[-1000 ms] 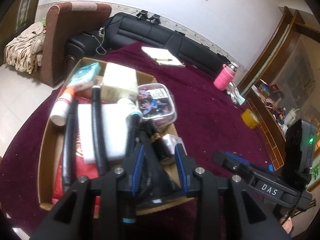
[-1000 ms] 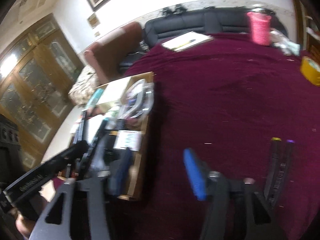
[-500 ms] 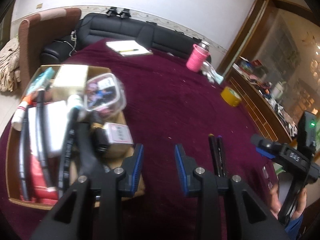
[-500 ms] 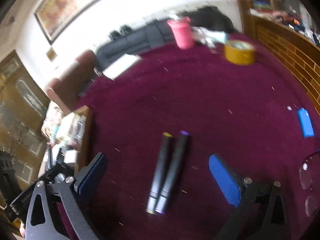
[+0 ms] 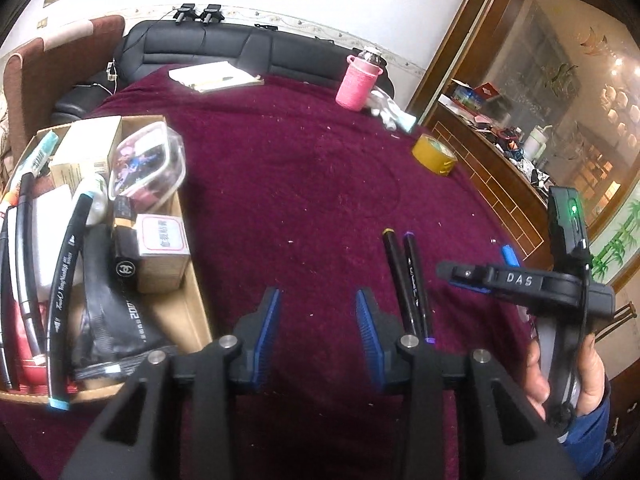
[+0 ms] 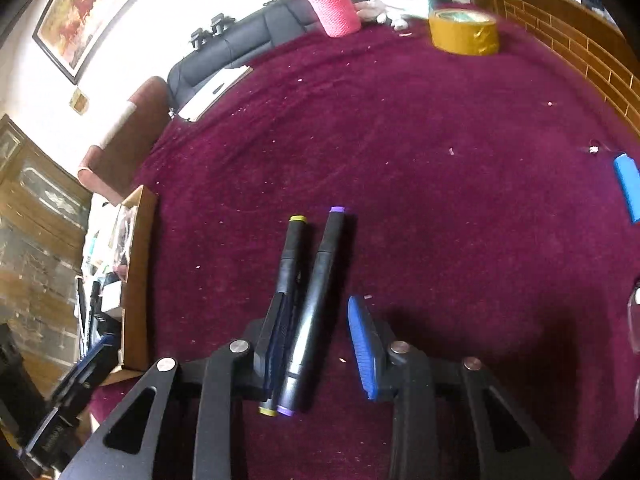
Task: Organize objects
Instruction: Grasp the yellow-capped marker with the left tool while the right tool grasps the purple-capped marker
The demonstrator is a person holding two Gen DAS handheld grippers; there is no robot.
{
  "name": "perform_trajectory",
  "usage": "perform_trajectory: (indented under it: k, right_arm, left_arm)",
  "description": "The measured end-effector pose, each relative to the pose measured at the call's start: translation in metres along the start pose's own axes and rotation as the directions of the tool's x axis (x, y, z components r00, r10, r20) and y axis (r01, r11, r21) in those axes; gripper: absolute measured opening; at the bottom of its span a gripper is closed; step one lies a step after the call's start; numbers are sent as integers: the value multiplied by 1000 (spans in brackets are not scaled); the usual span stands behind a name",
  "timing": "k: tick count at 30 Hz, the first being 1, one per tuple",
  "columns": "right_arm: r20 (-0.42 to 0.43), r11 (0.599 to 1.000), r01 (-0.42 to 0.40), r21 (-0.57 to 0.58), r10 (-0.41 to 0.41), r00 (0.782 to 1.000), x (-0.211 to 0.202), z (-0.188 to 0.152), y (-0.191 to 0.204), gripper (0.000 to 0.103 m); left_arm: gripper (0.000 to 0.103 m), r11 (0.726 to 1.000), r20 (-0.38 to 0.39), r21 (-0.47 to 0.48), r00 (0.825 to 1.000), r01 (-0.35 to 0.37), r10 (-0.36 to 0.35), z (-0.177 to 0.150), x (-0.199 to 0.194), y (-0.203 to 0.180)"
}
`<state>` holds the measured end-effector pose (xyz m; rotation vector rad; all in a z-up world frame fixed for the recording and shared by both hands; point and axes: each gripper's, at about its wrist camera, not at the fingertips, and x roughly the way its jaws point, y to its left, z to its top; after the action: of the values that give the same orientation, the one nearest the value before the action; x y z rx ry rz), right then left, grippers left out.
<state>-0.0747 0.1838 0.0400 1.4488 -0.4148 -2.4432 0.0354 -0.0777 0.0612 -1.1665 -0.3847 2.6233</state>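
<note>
Two black markers lie side by side on the maroon tablecloth: one with yellow ends (image 6: pixel 291 256) (image 5: pixel 394 268) and one with purple ends (image 6: pixel 320 280) (image 5: pixel 416 276). My right gripper (image 6: pixel 320 344) is open and low over them; the purple marker lies between its fingers, and the left finger (image 6: pixel 276 332) sits over the yellow marker. My left gripper (image 5: pixel 318 332) is open and empty above bare cloth, between the markers and a cardboard box (image 5: pixel 196 308) packed with markers, small boxes and a clear container (image 5: pixel 148 168).
A pink cup (image 5: pixel 358 86), a roll of yellow tape (image 5: pixel 434 156) and a notepad (image 5: pixel 214 76) stand at the far side of the table. A blue lighter (image 6: pixel 628 186) lies to the right. A black sofa (image 5: pixel 224 52) is behind the table.
My right gripper has moved from beside the box to the two markers and come down over them. My left gripper has swung right, away from the box.
</note>
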Motion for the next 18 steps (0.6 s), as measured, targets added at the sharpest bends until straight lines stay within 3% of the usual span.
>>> perform_trajectory:
  k: [8, 11, 13, 18]
  right_arm:
    - [-53, 999, 27, -34, -29, 998, 22, 1, 8, 34]
    - [-21, 993, 69, -96, -71, 997, 23, -2, 15, 33]
    - [-39, 991, 67, -115, -72, 997, 22, -3, 13, 19]
    - [26, 997, 50, -59, -49, 998, 2, -1, -14, 16]
  left_arm:
    - [38, 1000, -24, 17, 1000, 13, -13, -5, 7, -6]
    - [38, 999, -35, 30, 999, 13, -12, -5, 11, -11]
    - [38, 999, -45, 37, 999, 15, -13, -6, 14, -15]
    - [39, 998, -89, 60, 996, 36, -30, -8, 25, -30]
